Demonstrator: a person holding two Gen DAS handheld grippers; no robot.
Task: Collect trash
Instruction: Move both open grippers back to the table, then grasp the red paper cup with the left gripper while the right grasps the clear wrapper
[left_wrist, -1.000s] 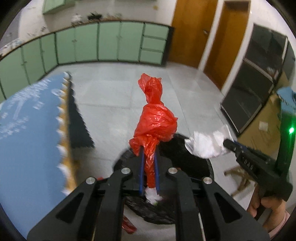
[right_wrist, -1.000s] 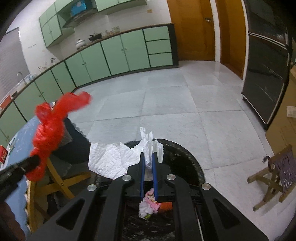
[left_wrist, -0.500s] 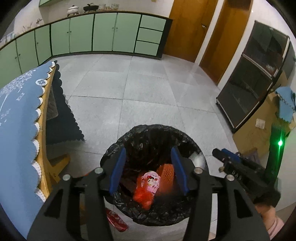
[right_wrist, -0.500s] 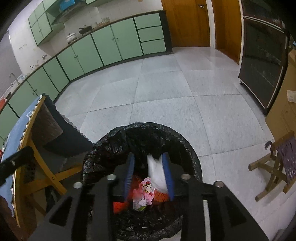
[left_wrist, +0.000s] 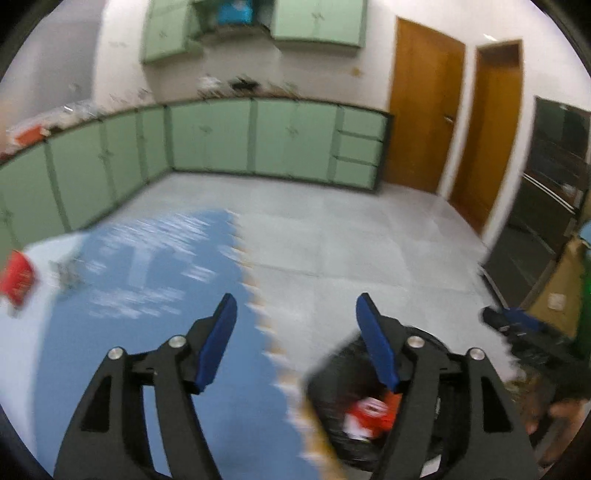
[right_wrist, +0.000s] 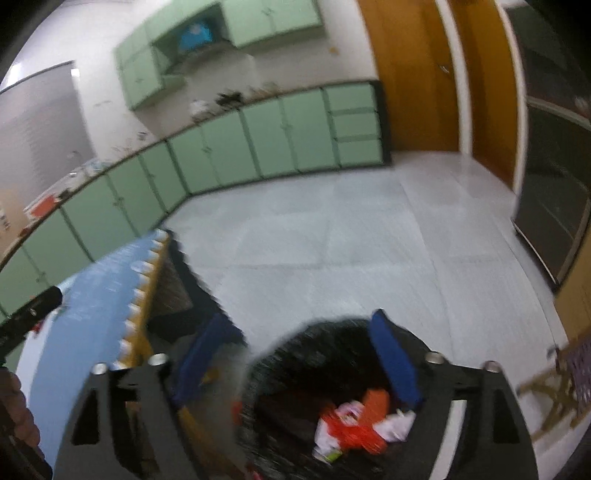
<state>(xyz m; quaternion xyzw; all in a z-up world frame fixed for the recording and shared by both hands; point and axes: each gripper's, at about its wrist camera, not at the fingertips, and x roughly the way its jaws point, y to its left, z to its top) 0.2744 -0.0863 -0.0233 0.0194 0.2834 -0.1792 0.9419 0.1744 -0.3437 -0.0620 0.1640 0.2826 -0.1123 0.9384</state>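
A bin lined with a black bag (left_wrist: 347, 373) (right_wrist: 317, 354) stands on the floor beside the table, with red, orange and white trash (left_wrist: 369, 415) (right_wrist: 362, 424) lying inside. My left gripper (left_wrist: 295, 312) hovers over the table's edge, its jaws opening with nothing between them. My right gripper (right_wrist: 301, 336) hangs above the bin, its jaws also opening and empty. A red wrapper (left_wrist: 16, 277) and a small crumpled scrap (left_wrist: 68, 275) lie on the blue tablecloth (left_wrist: 147, 295) at the far left. The right gripper (left_wrist: 517, 319) shows at the right of the left wrist view. Both views are motion-blurred.
Green cabinets (left_wrist: 221, 136) line the far wall, with wooden doors (left_wrist: 424, 107) to their right. A dark cabinet (right_wrist: 554, 184) stands along the right wall. A small wooden stool (right_wrist: 554, 384) sits on the floor right of the bin. A person's hand (left_wrist: 554, 413) holds the right gripper.
Both grippers let go: the red bag and the white tissue dropped into the bin. Both jaws opened wide, and both hands rose; the left swung toward the table.
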